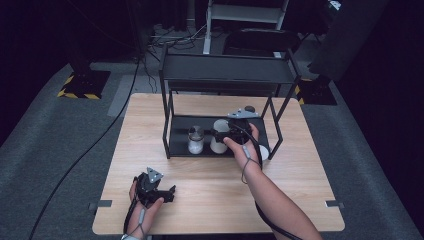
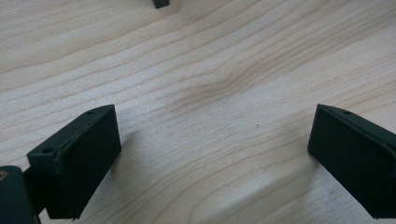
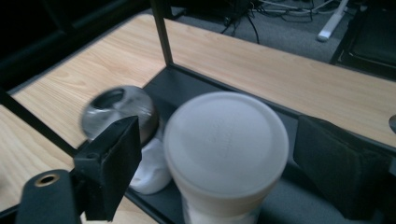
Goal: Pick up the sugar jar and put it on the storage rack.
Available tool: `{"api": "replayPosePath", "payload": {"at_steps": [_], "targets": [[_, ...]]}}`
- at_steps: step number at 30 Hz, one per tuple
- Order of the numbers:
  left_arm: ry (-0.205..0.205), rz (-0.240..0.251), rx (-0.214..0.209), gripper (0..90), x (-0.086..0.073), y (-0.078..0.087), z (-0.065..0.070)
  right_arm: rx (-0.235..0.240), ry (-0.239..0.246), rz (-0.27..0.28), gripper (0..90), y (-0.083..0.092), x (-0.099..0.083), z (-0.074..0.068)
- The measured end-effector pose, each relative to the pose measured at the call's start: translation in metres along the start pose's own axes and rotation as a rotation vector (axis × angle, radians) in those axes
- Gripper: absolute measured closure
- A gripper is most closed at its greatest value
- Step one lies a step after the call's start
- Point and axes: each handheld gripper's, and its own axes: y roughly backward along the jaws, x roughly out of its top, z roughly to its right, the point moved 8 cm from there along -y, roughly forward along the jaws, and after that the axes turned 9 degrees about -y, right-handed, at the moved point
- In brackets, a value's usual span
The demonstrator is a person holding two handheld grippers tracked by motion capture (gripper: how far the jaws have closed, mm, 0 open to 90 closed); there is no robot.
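The white tub point(image 3: 226, 154) with its flat lid stands on the bottom shelf of the black rack point(image 1: 175, 137). It sits between the jaws of the right gripper point(image 3: 219, 163), which are spread apart and do not squeeze it. So I think the tub is already put down, and the hand only has to pull away. A glass jar point(image 1: 195, 140) with a shiny lid stands just beside it, and the rack's thin posts are close, so the hand could bump them. The left gripper point(image 2: 210, 158) rests low over the wooden table point(image 1: 210, 200), jaws wide, holding nothing.
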Motion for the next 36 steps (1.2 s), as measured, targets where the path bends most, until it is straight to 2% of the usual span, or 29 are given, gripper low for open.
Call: {"api": "replayPosePath", "payload": {"at_steps": [10,18,22,36], "targets": [[0.001,0.000,0.000,1.9,0.000,0.000,0.000,0.026,0.070,0.026,13.2,0.040,0.007,-0.008],[0.001,0.000,0.000,1.9,0.000,0.000,0.000,0.030,0.082,0.027,10.9,0.070,0.005,0.001],[0.001,0.000,0.000,1.9,0.000,0.000,0.000,0.019,0.103,0.021,10.2,0.080,0.002,0.006],[0.000,0.000,0.001,1.9,0.000,0.000,0.000,0.012,0.102,0.032,9.3,0.112,-0.012,0.022]]}}
